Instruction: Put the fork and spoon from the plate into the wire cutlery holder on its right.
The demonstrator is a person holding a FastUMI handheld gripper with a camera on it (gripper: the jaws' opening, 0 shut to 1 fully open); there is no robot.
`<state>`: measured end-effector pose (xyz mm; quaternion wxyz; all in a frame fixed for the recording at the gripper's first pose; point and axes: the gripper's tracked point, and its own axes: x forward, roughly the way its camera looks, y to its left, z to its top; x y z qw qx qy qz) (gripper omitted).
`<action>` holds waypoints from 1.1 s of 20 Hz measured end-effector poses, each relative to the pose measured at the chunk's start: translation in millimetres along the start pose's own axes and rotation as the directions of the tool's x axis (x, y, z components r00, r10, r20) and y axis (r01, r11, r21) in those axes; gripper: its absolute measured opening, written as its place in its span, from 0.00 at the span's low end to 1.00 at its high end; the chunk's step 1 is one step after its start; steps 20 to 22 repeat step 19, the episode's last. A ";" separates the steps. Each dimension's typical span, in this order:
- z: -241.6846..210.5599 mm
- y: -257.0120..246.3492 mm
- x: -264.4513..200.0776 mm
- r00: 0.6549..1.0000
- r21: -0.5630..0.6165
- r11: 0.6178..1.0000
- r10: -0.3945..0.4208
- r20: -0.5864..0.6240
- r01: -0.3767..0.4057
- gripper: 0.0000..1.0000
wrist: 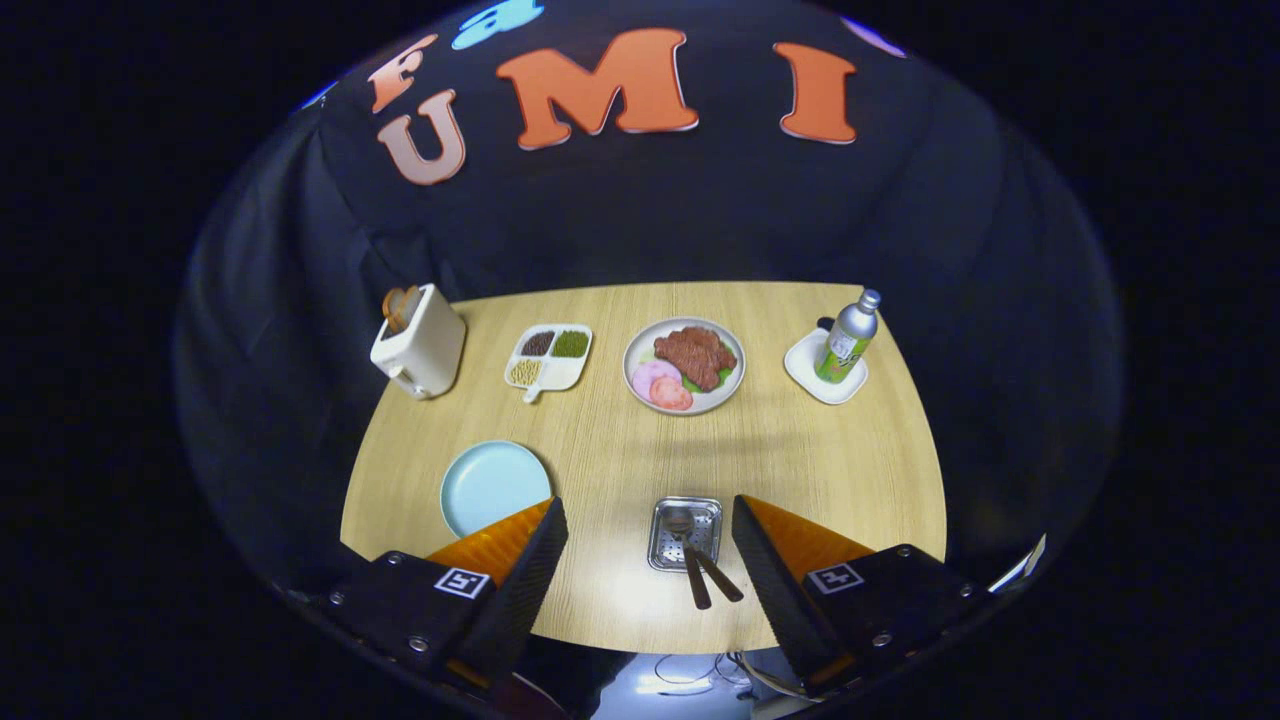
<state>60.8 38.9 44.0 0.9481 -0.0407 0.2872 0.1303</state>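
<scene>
Your hand-held gripper (650, 520) hangs wide open, holding nothing.
Between its fingers the wire cutlery holder (684, 533) on the desk (620, 450) holds fork and spoon (679, 522); the fork's head is hard to make out. The blue plate (494, 484) is partly hidden behind the left finger.

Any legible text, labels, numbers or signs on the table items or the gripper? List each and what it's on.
Bottle, on its label: print is there, too small to read.
Square markers on the gripper's body: coded patterns, no letters or digits.
Toaster and cutlery holder: no text seen.
So there is nothing readable here. The gripper is open, with its fingers either side of the cutlery holder.
</scene>
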 end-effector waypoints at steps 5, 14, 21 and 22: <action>2.1 4.8 -44.3 0.951 0.072 0.997 -0.060 0.302 0.040 0.99; 1.6 -8.2 -91.2 0.849 0.236 0.972 -0.121 0.515 -0.004 0.99; -5.7 -5.7 -94.9 0.838 0.221 0.975 -0.140 0.528 0.024 0.98; -5.7 -5.7 -94.9 0.838 0.221 0.975 -0.140 0.528 0.024 0.98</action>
